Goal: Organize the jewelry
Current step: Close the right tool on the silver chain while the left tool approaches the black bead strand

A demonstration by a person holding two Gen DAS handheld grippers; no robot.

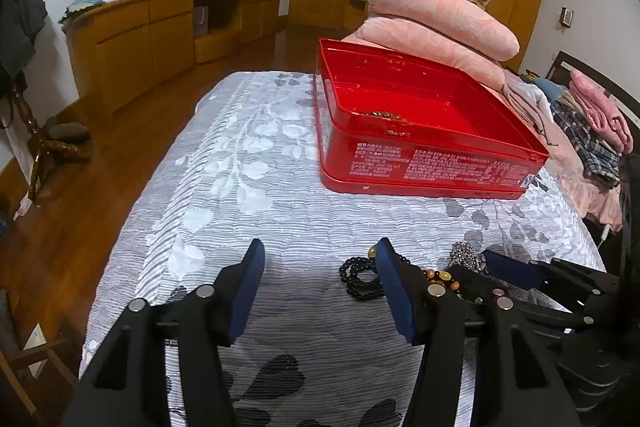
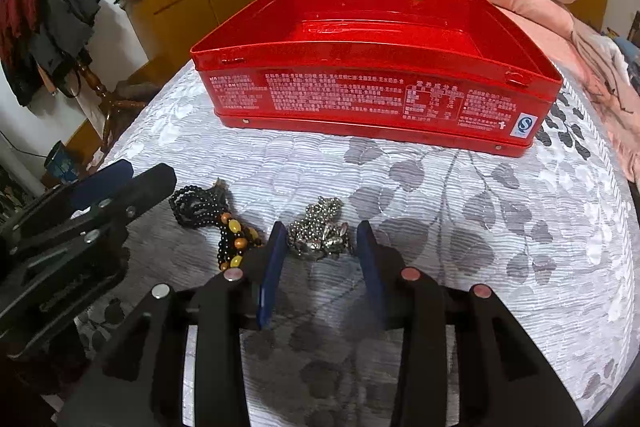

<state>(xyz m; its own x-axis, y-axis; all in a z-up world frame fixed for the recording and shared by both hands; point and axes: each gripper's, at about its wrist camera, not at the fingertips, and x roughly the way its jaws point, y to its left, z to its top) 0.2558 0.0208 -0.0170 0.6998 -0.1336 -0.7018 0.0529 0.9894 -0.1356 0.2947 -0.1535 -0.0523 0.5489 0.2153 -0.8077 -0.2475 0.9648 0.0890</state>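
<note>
An open red tin box (image 1: 432,163) (image 2: 376,95) stands on the bedspread, with a brown bead piece (image 1: 380,114) lying inside. A black bead bracelet (image 1: 358,277) (image 2: 196,207), an amber and black bead string (image 2: 236,241) (image 1: 442,277) and a heap of silver chain jewelry (image 2: 320,229) (image 1: 464,255) lie in front of the box. My left gripper (image 1: 320,255) is open and empty, its right finger beside the black bracelet. My right gripper (image 2: 322,235) is open with its fingertips on either side of the silver heap.
The white and grey leaf-patterned bedspread (image 1: 248,187) covers the bed. Folded pink quilts (image 1: 436,23) are stacked behind the box, more clothes (image 1: 592,123) at the right. A wooden cabinet (image 1: 160,27) and a coat stand (image 2: 52,39) are across the floor on the left.
</note>
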